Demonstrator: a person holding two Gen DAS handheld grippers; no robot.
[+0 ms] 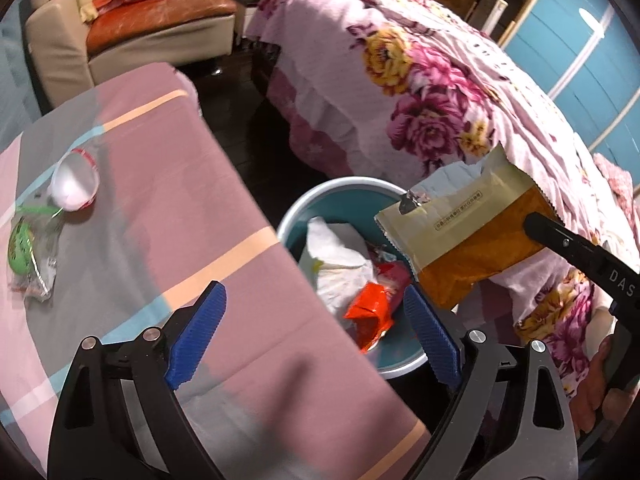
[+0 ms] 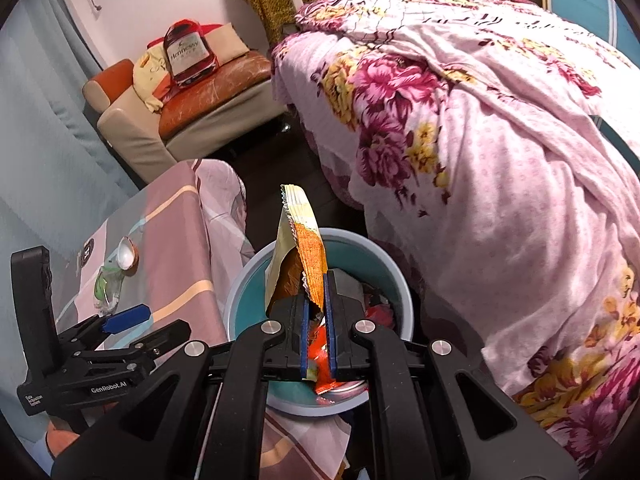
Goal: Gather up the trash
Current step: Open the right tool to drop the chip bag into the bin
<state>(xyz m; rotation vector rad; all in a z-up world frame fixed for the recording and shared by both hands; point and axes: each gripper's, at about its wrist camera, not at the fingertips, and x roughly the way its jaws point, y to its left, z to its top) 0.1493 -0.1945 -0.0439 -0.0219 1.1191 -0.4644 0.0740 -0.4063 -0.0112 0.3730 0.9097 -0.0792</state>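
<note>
The bin point(image 1: 294, 216) already holds crumpled paper point(image 1: 340, 256) and a red wrapper point(image 1: 368, 312), so the collecting looks well under way. The right gripper point(image 2: 318, 300) has its jaws closed on an orange-and-cream snack packet point(image 2: 310, 248), held over the bin and not yet dropped. The left gripper point(image 1: 316, 332) hangs with its jaws wide apart and nothing between them, above the counter point(image 1: 160, 152) edge and the bin. Left to gather, at nine o'clock in the left view: a white cup point(image 1: 76, 182) and, just beside it, a clear wrapper with green print point(image 1: 28, 252). The counter wears a pink, grey and peach cloth. A flowered bed point(image 1: 420, 80) fills two o'clock, a sofa point(image 1: 152, 24) sits at eleven.
</note>
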